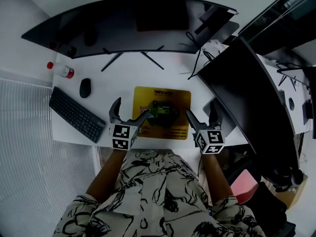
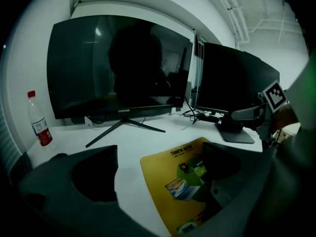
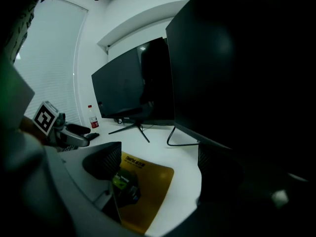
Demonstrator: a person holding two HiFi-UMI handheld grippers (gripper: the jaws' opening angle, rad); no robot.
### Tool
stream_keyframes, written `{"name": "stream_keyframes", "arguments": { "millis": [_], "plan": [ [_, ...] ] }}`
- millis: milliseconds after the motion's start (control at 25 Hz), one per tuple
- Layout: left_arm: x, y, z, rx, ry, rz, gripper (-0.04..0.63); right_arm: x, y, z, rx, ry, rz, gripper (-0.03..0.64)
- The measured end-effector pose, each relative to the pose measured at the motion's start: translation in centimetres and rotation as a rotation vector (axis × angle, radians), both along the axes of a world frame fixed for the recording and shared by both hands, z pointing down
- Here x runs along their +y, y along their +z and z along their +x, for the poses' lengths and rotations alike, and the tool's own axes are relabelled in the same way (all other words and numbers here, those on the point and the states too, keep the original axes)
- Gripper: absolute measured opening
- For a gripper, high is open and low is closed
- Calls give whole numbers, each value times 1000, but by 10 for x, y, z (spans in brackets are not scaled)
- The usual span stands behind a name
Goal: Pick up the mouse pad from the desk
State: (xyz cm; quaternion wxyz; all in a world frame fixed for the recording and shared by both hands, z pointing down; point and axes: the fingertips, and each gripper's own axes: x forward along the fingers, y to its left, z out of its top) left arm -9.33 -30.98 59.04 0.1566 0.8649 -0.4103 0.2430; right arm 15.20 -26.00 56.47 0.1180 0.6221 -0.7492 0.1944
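Nearest to me is the person's black-and-white patterned shirt (image 1: 158, 196), just below the mouse pad (image 1: 148, 98) in the head view. The white desk (image 1: 123, 78) spreads out on every side of the mouse pad. A wide dark monitor (image 1: 128, 26) stands beyond the mouse pad, and a second dark monitor (image 1: 247, 93) stands to the right of it, angled inward. A black keyboard (image 1: 76, 113) lies well to the left of the mouse pad.

The mouse pad itself is yellow with a dark green picture in its middle. It lies flat on the desk near the front edge.

The left gripper (image 1: 131, 111) is at the mouse pad's left edge, jaws spread wide and holding nothing. That edge lies between them, and the inner jaw is over the yellow surface. The right gripper (image 1: 201, 113) mirrors it at the mouse pad's right edge, jaws likewise spread and empty. I cannot tell whether either gripper touches the mouse pad.

A black mouse (image 1: 85, 88) sits left of the mouse pad, behind the keyboard. A small red-capped bottle (image 1: 61, 70) lies further left and back.
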Motion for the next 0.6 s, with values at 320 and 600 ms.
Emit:
{"name": "stream_keyframes", "arguments": {
  "millis": [320, 600],
  "plan": [
    [-2, 37, 10, -69, 32, -56, 514, 2, 52, -6, -6, -15, -123, 476],
    [4, 70, 6, -88, 9, -138, 500, 4, 82, -8, 5, -7, -200, 468]
  ]
}}
